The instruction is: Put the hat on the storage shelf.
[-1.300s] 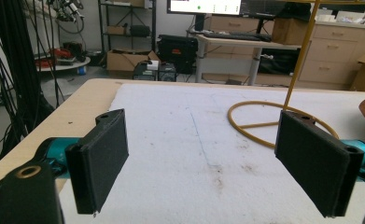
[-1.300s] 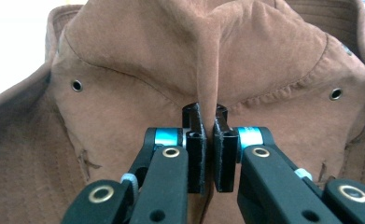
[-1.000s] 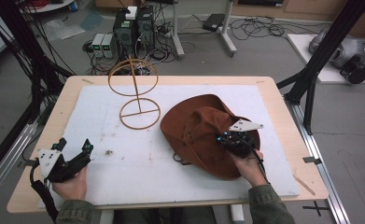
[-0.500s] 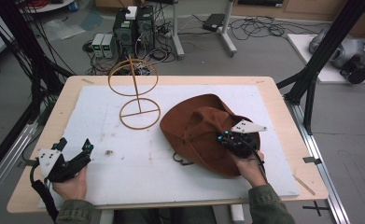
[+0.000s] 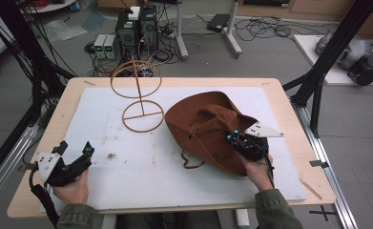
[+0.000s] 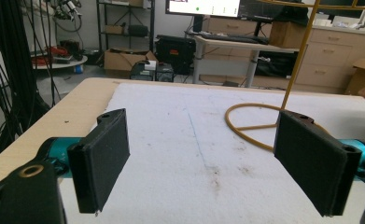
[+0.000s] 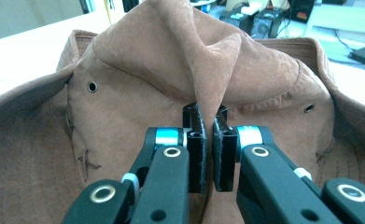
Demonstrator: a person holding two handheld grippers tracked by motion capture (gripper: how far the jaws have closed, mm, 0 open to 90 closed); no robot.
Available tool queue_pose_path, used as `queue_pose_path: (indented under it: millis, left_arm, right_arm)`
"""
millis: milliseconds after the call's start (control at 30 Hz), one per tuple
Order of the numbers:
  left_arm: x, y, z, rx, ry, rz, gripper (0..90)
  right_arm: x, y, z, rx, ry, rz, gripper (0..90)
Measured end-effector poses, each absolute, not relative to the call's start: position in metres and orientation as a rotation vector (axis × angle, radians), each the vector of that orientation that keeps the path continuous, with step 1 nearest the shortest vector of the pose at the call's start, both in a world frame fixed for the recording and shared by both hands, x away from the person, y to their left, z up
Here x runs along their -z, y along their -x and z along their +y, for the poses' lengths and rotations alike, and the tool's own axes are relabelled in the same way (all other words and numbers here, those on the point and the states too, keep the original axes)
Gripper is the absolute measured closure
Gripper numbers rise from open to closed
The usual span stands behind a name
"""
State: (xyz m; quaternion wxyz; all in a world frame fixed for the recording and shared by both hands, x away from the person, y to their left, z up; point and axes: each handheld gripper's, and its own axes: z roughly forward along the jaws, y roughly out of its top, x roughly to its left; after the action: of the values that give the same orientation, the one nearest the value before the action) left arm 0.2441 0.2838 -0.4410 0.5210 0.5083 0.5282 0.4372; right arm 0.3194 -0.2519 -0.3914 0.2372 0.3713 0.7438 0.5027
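Light: even, bright, apparently from overhead.
Shadows: soft, faint.
Glare: window [image 7: 339,18] washed out.
Focus: backgrounds slightly soft.

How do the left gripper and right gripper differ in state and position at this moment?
The left gripper is open with nothing between its jaws; the right gripper is shut on a fold of the brown hat. The left hovers over bare white mat; the right sits on the hat. Both are hand-held.

A yellow wire stand [image 5: 137,99] rests on the white mat [image 5: 98,114]
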Motion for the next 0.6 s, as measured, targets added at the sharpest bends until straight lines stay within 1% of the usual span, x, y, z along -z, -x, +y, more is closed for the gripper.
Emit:
queue_pose_path:
  millis: [600]
  left_arm:
    - [0.441, -0.244, 0.284, -1.032, -1.207, 1.271, 18.5]
  right_arm:
    - [0.379, -0.304, -0.253, -1.519, -0.926, 1.884, 86.9]
